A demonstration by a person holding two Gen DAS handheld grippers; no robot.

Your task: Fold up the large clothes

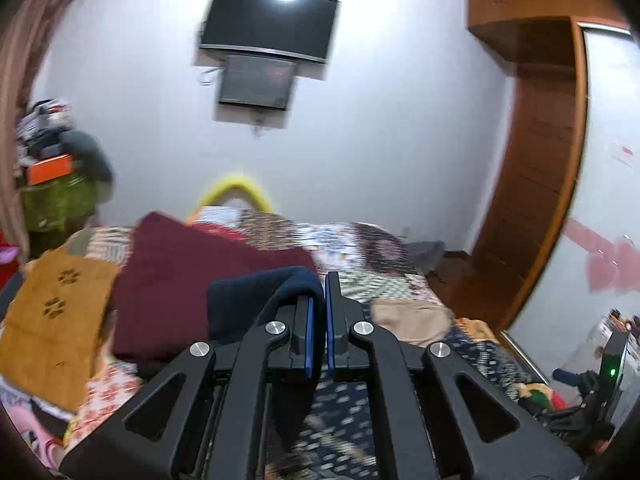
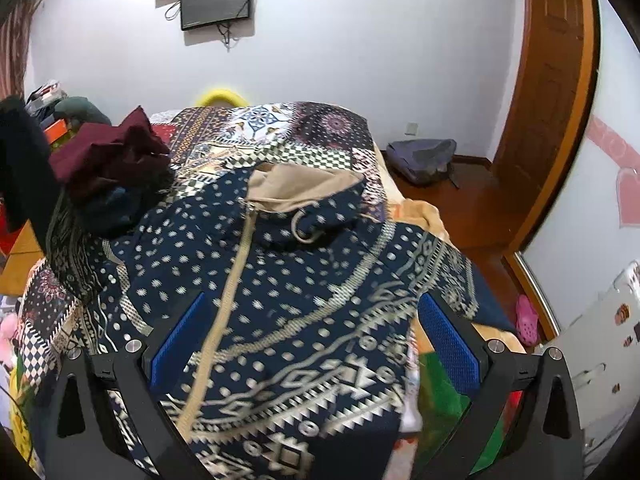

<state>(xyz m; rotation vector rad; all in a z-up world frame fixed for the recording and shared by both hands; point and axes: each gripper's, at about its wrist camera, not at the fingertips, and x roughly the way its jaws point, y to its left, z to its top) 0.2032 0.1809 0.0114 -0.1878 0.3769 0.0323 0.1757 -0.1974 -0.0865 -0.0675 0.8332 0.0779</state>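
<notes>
A navy hooded jacket (image 2: 288, 304) with a white pattern, beige zip and beige hood lining lies spread on the bed. My right gripper (image 2: 312, 336) is open just above its chest, one blue pad on each side. My left gripper (image 1: 318, 320) is shut on the jacket's navy cuff (image 1: 256, 296) and holds it lifted above the bed. In the right wrist view that sleeve (image 2: 68, 248) rises at the far left.
A folded maroon garment (image 1: 192, 280) lies on the patchwork bedcover (image 2: 304, 128), also seen crumpled in the right wrist view (image 2: 112, 156). A mustard cloth (image 1: 52, 320) lies left. A backpack (image 2: 424, 156) sits on the floor by the wooden wardrobe (image 1: 536, 152). Screens (image 1: 264, 40) hang on the wall.
</notes>
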